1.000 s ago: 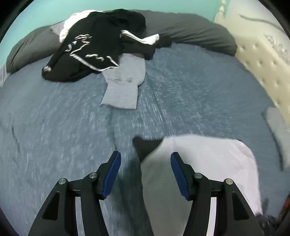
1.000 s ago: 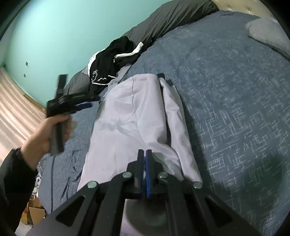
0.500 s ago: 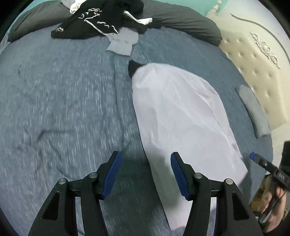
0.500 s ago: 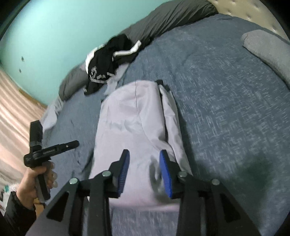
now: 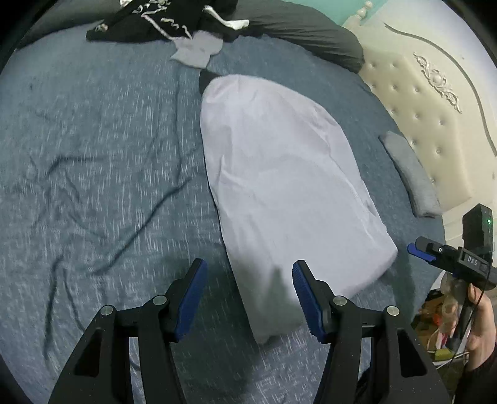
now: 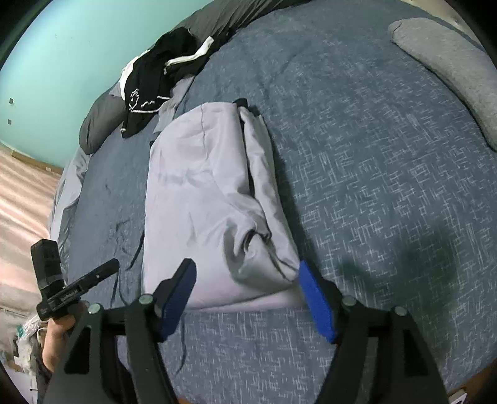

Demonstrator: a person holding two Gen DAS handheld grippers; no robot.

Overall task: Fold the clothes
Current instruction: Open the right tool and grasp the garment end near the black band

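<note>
Folded garment: one, pale lilac-grey garment (image 5: 279, 174), smooth thin cloth, folded to a long rounded slab; lies flat mid-bed, a dark scrap showing at its far end.
Right gripper (image 6: 247, 301): one, black arms with blue ribbed pads; jaws have just been opening and now stand spread above the garment's near end, nothing pinched.
Left gripper (image 5: 248, 300): one, same build; fingers spread, held over the garment's near corner, pads clear of the cloth.
Bedspread (image 5: 93, 161): one, blue-grey, flecked weave, creased to the left of the garment.
Unfolded clothes: one heap, black garment with white trim (image 5: 161, 18) over a light grey piece (image 5: 197, 51), at the far edge.
Folded grey item (image 5: 410, 174): one, long, near the headboard.
Bolster (image 5: 298, 31): one, dark grey, long.
Headboard (image 5: 435, 102): one, cream, button-tufted, carved ornament.
Wall (image 6: 77, 52): turquoise, plain.
</note>
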